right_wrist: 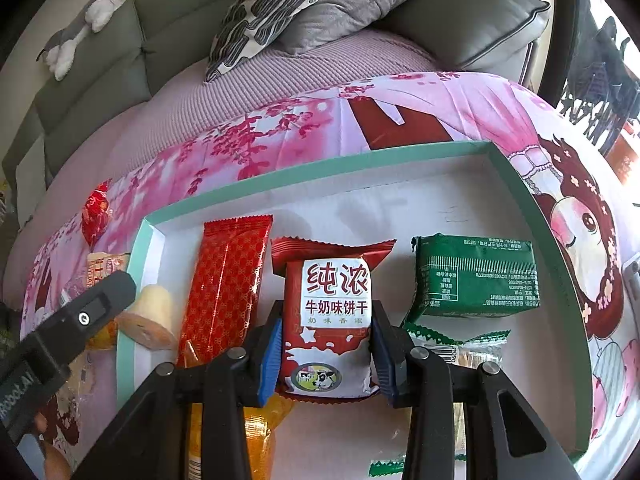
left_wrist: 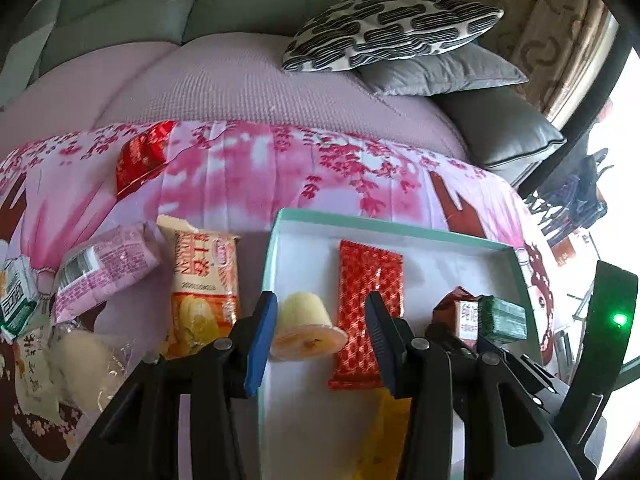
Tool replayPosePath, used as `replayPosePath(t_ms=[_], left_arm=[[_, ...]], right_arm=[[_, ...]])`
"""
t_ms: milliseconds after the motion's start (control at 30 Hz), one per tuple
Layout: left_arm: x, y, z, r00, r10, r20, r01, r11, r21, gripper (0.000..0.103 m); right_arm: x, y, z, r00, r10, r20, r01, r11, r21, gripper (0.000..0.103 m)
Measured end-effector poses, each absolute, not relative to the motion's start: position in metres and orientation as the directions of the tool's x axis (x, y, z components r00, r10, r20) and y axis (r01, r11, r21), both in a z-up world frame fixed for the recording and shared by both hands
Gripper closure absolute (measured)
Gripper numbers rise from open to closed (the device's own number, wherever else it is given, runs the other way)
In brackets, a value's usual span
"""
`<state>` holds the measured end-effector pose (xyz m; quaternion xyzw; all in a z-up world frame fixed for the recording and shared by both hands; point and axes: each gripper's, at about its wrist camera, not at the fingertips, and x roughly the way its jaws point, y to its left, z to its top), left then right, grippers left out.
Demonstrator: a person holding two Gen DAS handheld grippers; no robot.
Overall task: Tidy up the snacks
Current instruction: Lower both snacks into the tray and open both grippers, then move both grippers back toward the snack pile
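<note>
A white tray with a teal rim (right_wrist: 320, 172) lies on the pink flowered cloth. My right gripper (right_wrist: 328, 312) is shut on a red-and-white milk biscuit packet (right_wrist: 328, 320), held low over the tray's middle. To its left lies a long red patterned packet (right_wrist: 228, 284), to its right a green packet (right_wrist: 476, 276). My left gripper (left_wrist: 320, 300) is shut on a pale yellow jelly cup (left_wrist: 308, 328) lying on its side at the tray's left end, beside the red patterned packet (left_wrist: 368, 308). An orange packet (right_wrist: 256, 432) lies partly hidden under my right gripper's fingers.
Outside the tray's left rim (left_wrist: 268, 264) lie an orange-and-cream packet (left_wrist: 204, 288), a pink packet (left_wrist: 104, 268), a clear bag of white pieces (left_wrist: 80, 356) and a red packet (left_wrist: 140, 156). A sofa with cushions (left_wrist: 392, 28) stands behind the cloth.
</note>
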<state>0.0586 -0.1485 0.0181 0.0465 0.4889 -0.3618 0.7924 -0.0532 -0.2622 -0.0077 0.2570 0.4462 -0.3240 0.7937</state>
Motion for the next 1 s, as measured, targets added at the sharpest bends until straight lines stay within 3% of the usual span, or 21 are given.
replayPosePath(t_ms=[100,167,267,300,400,500,600,1000], left_arm=[[0.058,-0.145,0.020,0.272,-0.507,-0.818,0.609,0.749,-0.262,0.034],[0.059,-0.143,0.021,0.285,-0.492,-0.823,0.597,0.763,-0.249,0.026],[0.063,-0.138,0.020,0.293,-0.467,-0.834,0.567,0.787,-0.242,0.019],[0.065,-0.135,0.019,0.298,-0.455,-0.839,0.552,0.799,-0.238,0.018],[0.070,-0.128,0.016,0.324,-0.419,-0.848,0.522,0.827,-0.209,0.016],[0.073,-0.121,0.016,0.363,-0.389,-0.847,0.505,0.846,-0.172,0.004],[0.076,-0.112,0.019,0.400,-0.374,-0.837,0.485,0.861,-0.153,0.000],[0.092,-0.068,0.027,0.454,-0.299,-0.839,0.355,0.925,-0.137,0.000]], right_arm=[[-0.053,-0.263,-0.009,0.386,-0.279,-0.879,0.743,0.659,0.117,0.061],[-0.052,-0.263,-0.010,0.382,-0.276,-0.882,0.743,0.660,0.115,0.061],[-0.052,-0.262,-0.007,0.384,-0.280,-0.880,0.740,0.663,0.112,0.045],[-0.052,-0.261,-0.005,0.386,-0.285,-0.877,0.738,0.665,0.108,0.035],[-0.053,-0.259,0.002,0.398,-0.295,-0.869,0.731,0.674,0.106,0.028],[-0.053,-0.257,0.006,0.400,-0.313,-0.861,0.727,0.681,0.091,0.012],[-0.055,-0.257,0.009,0.403,-0.333,-0.853,0.728,0.681,0.078,0.000],[-0.055,-0.250,0.019,0.407,-0.362,-0.839,0.719,0.694,0.050,0.000]])
